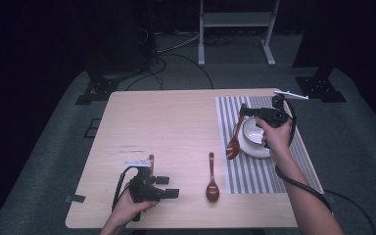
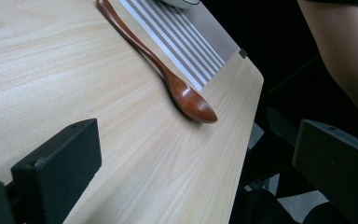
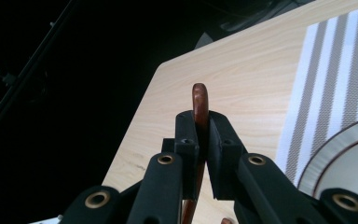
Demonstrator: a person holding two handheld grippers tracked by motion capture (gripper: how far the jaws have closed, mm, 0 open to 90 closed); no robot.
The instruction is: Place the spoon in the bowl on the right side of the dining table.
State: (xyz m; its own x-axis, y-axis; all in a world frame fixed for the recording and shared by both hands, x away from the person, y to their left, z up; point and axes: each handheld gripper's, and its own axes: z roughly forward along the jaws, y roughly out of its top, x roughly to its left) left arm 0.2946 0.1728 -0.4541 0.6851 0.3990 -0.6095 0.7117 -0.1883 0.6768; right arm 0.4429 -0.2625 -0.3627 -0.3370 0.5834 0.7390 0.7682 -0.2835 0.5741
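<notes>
Clamping the handle of a brown wooden spoon (image 1: 234, 137), the right gripper (image 1: 247, 111) holds it over the striped placemat (image 1: 254, 171), the jaws pressed tight on the handle tip, as the right gripper view shows (image 3: 200, 100). The held spoon hangs with its long axis running down and toward the person, bowl end lowest, just beside the near-left rim of the white bowl (image 1: 254, 142); whether it touches that rim cannot be told. A likely next move is to set it in or beside the bowl, which lies directly right of the spoon's tip. A second spoon (image 1: 212, 183) lies on the bare table (image 1: 176, 122), left of the placemat, handle pointing away from the person. The left gripper (image 1: 169, 187), jaws spread and empty, rests near the front edge, pointing toward that second spoon (image 2: 186, 95) and much the nearer to it. Nothing lies between them.
</notes>
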